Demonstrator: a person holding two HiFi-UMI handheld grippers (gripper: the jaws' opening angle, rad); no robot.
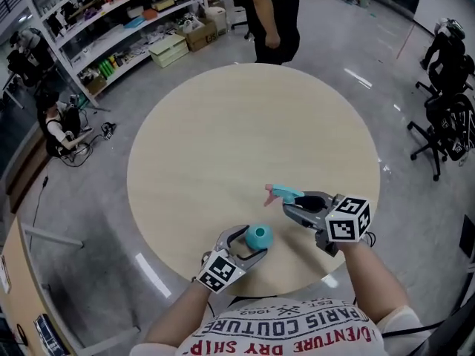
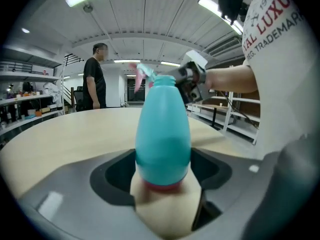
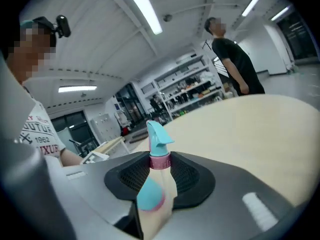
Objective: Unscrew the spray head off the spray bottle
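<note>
Beige and round, the smooth tabletop (image 1: 223,139) fills the middle of the head view. Metal shelving (image 1: 111,28) crowded with boxes stands far off at the upper left, and a person in dark clothes (image 1: 271,17) stands at the table's far edge.

Near the table's close edge, the left gripper (image 1: 251,244) has the teal plastic, pear-shaped spray bottle (image 1: 259,236) between its jaws. The jaws stand wide and their pads press on the sides of the bottle's broad lower body. In the left gripper view the bottle stands upright on the table, with a red ring (image 2: 162,185) at its base. Its narrow neck is bare.

Just to the right and a little farther out, apart from the bottle, is the teal plastic spray head (image 1: 286,194), with its pink trigger (image 1: 270,193) pointing left. The right gripper (image 1: 295,207) holds it. In the right gripper view the jaws are drawn in narrow and clamp the ribbed pink collar (image 3: 160,161) under the nozzle. The bottle shows lower down through the gap between the jaws, clear of the head.

Black office chairs (image 1: 445,117) stand on the grey floor at the far right.
</note>
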